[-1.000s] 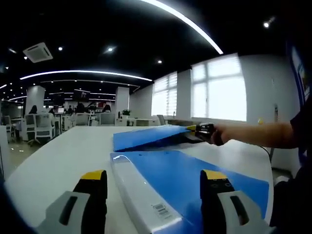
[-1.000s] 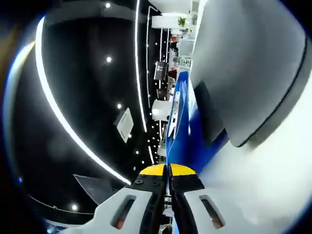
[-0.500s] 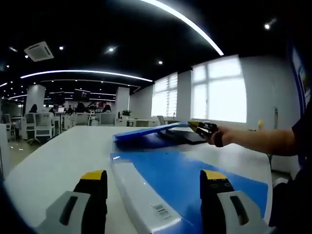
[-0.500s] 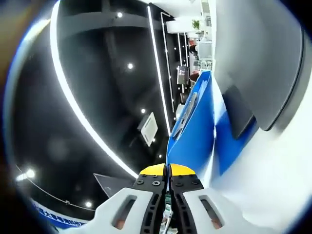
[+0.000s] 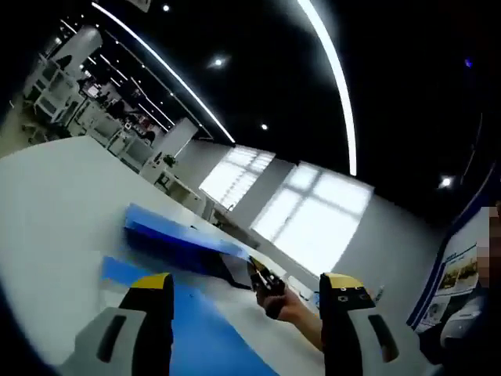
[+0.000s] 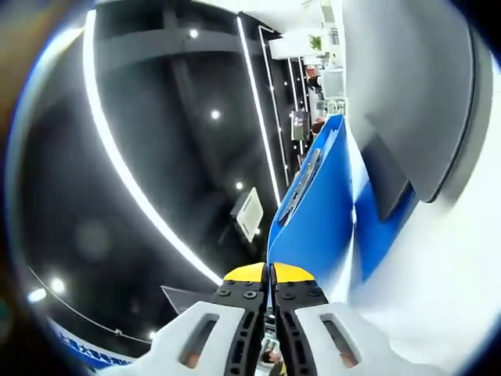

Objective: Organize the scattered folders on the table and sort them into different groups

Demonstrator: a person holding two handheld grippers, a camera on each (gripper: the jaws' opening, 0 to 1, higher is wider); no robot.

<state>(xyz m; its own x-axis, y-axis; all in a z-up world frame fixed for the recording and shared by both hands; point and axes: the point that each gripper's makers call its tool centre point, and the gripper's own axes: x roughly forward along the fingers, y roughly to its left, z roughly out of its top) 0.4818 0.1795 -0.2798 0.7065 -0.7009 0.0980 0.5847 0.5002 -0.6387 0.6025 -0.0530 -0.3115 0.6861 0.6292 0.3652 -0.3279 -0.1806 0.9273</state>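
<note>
Pinching blue folder (image 6: 313, 219) edge, right tool (image 6: 271, 274); long axis running away from jaws

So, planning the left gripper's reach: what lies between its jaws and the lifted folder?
In the left gripper view, a blue folder flat on the table, before the lifted folder.

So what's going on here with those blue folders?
A person is sorting blue folders on a white table, holding a tool in each hand. The right tool is shut on the edge of a blue folder, lifting it off the table. The left tool is open and empty, hovering above another blue folder lying flat.
</note>
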